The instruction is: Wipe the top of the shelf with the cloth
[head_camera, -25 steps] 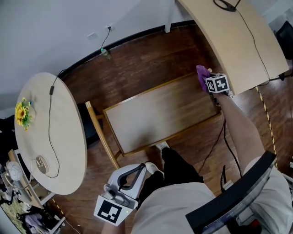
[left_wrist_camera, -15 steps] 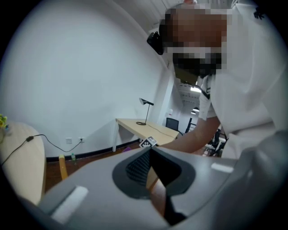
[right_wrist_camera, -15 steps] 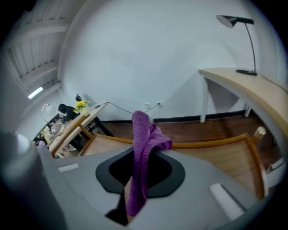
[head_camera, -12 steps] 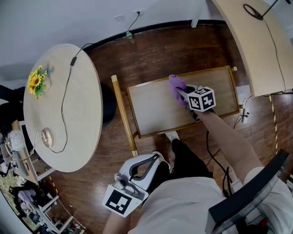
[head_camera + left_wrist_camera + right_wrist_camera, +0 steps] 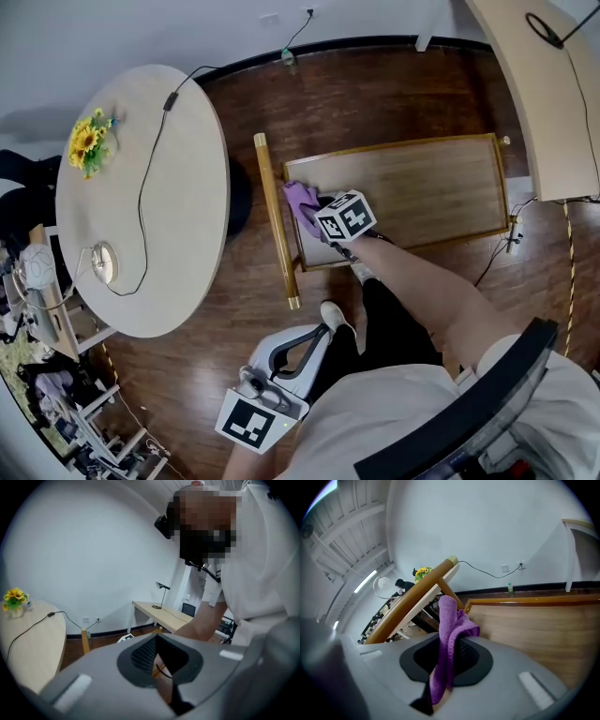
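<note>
**Head view: cloth at the rail end of the shelf**

Head view has the right gripper (image 5: 315, 209) reaching out over the shelf (image 5: 427, 192), at the end nearer the round table (image 5: 141, 197). Its jaws are clamped on the purple cloth (image 5: 301, 199), which sits at the front corner of the shelf top, just beside the wooden rail (image 5: 275, 220) along that end. Whether the cloth presses on the wood cannot be told from above.

Right gripper view confirms the grasp. The cloth (image 5: 449, 634) rises out of the right gripper (image 5: 443, 670), pinched between the two jaws, and folds over to one side (a thick doubled fold, with one tail hanging below the jaws). The shelf top (image 5: 534, 630) spreads pale and bare beyond it, with its raised edge behind and the rail (image 5: 412, 599) slanting up on the other side.

The left gripper (image 5: 284, 360) hangs low by the person's legs, over the floor (image 5: 366, 94) and well apart from the shelf. In the left gripper view its jaws (image 5: 161, 667) are closed together with nothing held; only floor shows through the recess between them.

Flowers (image 5: 86, 145) and a cable (image 5: 150, 159) lie on the table, and a desk (image 5: 553, 84) stands beyond the shelf's far end.
</note>
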A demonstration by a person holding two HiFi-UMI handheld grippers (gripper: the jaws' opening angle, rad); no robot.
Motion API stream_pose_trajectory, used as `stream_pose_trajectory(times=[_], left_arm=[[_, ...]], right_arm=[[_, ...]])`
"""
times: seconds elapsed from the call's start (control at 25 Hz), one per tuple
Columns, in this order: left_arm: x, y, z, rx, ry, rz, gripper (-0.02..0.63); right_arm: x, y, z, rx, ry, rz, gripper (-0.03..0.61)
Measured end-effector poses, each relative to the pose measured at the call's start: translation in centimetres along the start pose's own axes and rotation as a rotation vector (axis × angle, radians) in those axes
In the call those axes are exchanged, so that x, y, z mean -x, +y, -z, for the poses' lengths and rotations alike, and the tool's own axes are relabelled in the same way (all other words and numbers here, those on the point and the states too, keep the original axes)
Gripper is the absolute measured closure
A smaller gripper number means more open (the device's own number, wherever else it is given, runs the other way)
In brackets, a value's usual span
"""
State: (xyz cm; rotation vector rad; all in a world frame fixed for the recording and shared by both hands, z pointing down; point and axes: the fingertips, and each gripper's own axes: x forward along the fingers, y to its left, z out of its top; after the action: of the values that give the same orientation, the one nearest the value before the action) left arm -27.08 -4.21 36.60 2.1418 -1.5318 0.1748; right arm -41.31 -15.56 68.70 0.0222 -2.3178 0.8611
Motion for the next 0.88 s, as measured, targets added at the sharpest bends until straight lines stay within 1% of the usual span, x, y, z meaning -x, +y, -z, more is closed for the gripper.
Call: stream_pose_trajectory(times=[0.16,0.32,0.52,0.72,0.88], left_arm=[[0.0,0.0,0.1,0.020,-0.003,0.015,0.592],[-1.2,-0.5,-0.2,0.013,-0.011,0.050,0.592],[-3.2,-1.6,-0.5,-0.006,0.002,0.112,0.592],[-4.9,-2.9,-1.1,-0.030,0.021,0.158,0.592],[-5.8,-3.6,-1.1,-0.043,0.049,0.175,0.592]], right_arm=[[2.7,-3.2,0.4,0.026,0.005,0.069,0.528],[7.5,-8.2,1.2,0.021,0.002,0.160,0.528],[15.3,-15.9,3.1,-0.009,0.001,0.305,0.528],[24.5,-24.1,5.3,-0.084,-0.011,0.463,0.528],[31.5,-30.4,7.9,-0.121,0.022,0.587,0.528]])
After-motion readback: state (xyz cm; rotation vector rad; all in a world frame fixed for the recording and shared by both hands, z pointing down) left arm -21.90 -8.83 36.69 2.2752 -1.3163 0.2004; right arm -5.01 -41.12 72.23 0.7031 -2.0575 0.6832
